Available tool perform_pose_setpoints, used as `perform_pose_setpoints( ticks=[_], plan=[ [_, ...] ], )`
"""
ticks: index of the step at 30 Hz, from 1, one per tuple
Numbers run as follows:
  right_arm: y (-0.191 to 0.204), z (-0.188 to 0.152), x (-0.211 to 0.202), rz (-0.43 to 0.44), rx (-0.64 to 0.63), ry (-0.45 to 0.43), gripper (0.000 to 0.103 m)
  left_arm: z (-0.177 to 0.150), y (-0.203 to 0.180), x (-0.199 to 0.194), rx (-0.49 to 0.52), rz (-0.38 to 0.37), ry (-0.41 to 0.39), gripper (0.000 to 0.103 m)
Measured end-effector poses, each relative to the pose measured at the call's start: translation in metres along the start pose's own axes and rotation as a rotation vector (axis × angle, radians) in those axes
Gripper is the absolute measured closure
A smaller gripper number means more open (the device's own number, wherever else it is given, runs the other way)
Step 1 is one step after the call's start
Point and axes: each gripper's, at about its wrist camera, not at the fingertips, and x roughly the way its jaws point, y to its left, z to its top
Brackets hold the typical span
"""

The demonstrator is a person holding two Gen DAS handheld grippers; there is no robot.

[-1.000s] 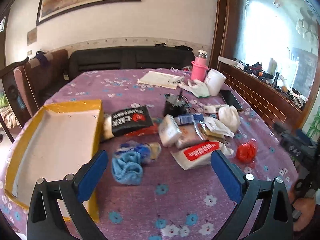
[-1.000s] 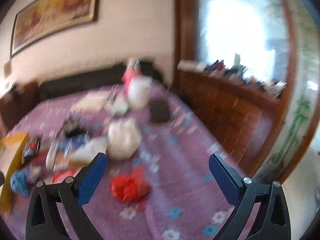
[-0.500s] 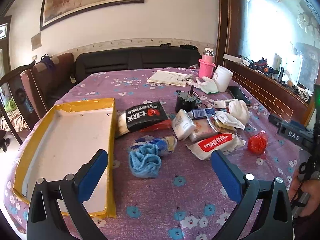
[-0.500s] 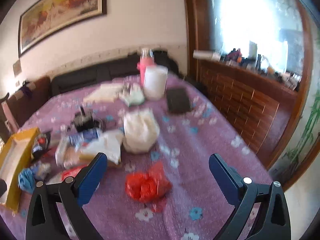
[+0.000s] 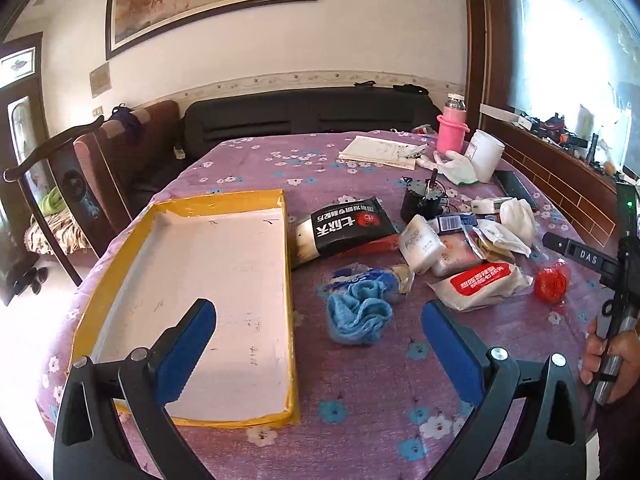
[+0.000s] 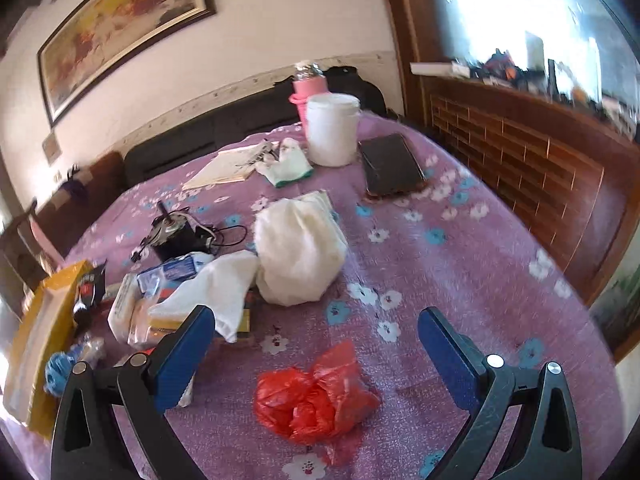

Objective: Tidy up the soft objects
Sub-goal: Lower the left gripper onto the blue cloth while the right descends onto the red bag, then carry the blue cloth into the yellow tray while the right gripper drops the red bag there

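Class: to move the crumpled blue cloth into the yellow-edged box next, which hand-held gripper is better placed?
Left. The left hand-held gripper is open, facing the crumpled blue cloth beside the yellow-edged box; the right hand-held gripper faces a red plastic bag.

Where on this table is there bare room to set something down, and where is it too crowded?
Free: inside the yellow-edged box, which holds nothing; the near cloth in front of the blue towel; the strip between the red plastic bag, the black phone and the table's right edge. Crowded: the heap of packets from the black packet across to the white bundle.
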Motion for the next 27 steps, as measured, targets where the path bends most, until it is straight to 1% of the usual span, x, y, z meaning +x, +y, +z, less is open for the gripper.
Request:
perform_pose_setpoints(
  ticks=[3,5,6,9,12,16,17,18,19,20,21,22,23,24,25,27],
  plan=[
    [-0.004,0.0,0.0,0.003,0.024,-0.01,0.001,-0.003,-0.003,0.004,0.019,-0.036,0.016,0.0],
    [-0.003,-0.001,-0.001,0.002,0.025,-0.013,0.001,-0.002,-0.013,0.011,0.037,-0.077,0.032,0.0],
    [-0.003,-0.001,-0.001,0.001,0.022,-0.015,0.001,-0.002,-0.019,0.014,0.053,-0.083,0.034,0.0],
    [-0.001,-0.002,-0.003,-0.001,0.009,-0.015,0.001,0.0,-0.036,0.035,0.104,-0.066,0.057,0.0],
    [0.0,-0.002,-0.004,-0.003,0.005,-0.02,0.001,0.002,-0.041,0.06,0.107,-0.063,0.105,0.001],
    [-0.004,-0.002,-0.006,0.008,0.023,-0.028,0.001,0.004,-0.043,0.083,0.112,-0.068,0.148,0.016],
    [-0.005,-0.002,-0.006,0.015,0.029,-0.027,0.001,0.004,-0.043,0.088,0.11,-0.073,0.16,0.019],
    [-0.006,-0.002,-0.006,0.024,0.036,-0.024,0.001,0.003,-0.042,0.093,0.105,-0.081,0.175,0.024],
    [-0.009,-0.001,-0.006,0.044,0.046,-0.018,0.001,0.002,-0.04,0.098,0.096,-0.091,0.191,0.029],
    [-0.016,0.001,-0.006,0.088,0.074,-0.006,0.001,0.002,-0.038,0.102,0.088,-0.099,0.206,0.032],
    [-0.022,0.003,-0.006,0.12,0.101,0.005,0.001,0.0,-0.037,0.106,0.079,-0.105,0.221,0.043],
    [-0.03,0.004,-0.006,0.153,0.133,0.02,0.001,-0.001,-0.033,0.112,0.064,-0.112,0.244,0.059],
    [-0.038,0.006,-0.006,0.182,0.163,0.039,0.001,-0.002,-0.031,0.114,0.055,-0.11,0.253,0.063],
    [-0.046,0.008,-0.006,0.19,0.178,0.06,0.001,-0.003,-0.027,0.113,0.045,-0.112,0.246,0.064],
    [-0.049,0.01,-0.006,0.185,0.173,0.076,0.001,-0.002,-0.025,0.112,0.034,-0.124,0.242,0.065],
    [-0.046,0.011,-0.005,0.156,0.11,0.113,0.001,-0.003,-0.022,0.11,0.02,-0.134,0.237,0.067]
  ],
)
